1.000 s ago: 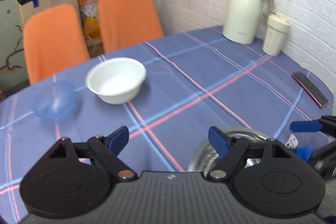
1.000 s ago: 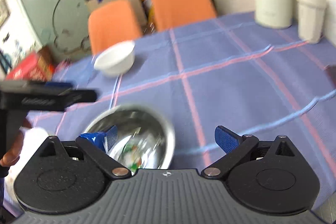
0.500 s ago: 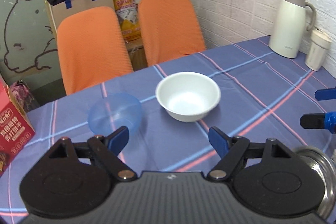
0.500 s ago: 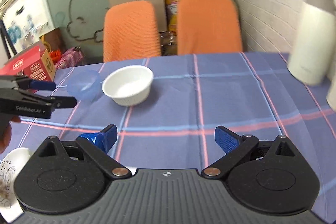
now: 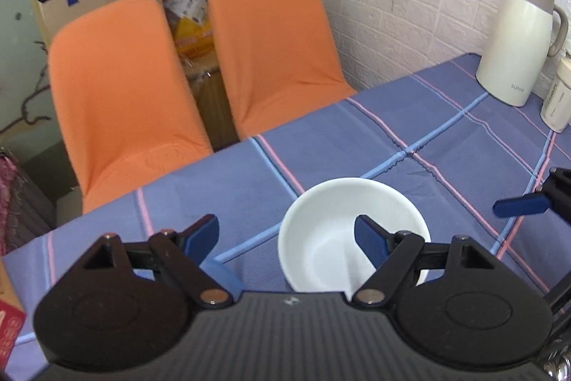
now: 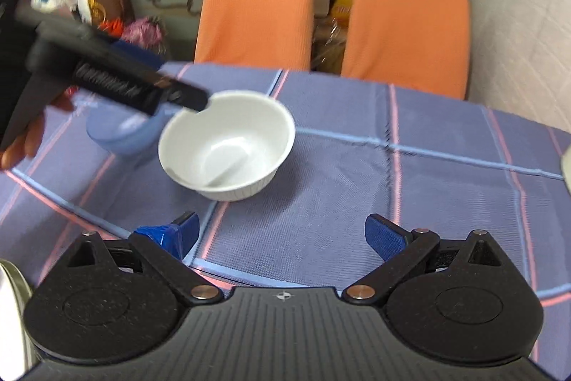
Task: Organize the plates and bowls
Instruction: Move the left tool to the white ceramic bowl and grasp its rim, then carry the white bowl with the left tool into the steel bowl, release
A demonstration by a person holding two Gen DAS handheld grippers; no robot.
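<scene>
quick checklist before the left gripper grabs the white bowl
1. Left gripper open: ok, jaws wide apart.
2. White bowl rim between the fingers: ok, one fingertip is over the inside and the other outside its wall.
3. Bowl empty and upright: ok.
4. Blue bowl clear of the grasp: not ok, it sits right beside the white bowl; whether they touch, cannot tell.
5. Right gripper out of the way: ok, open and short of the bowl.
</scene>
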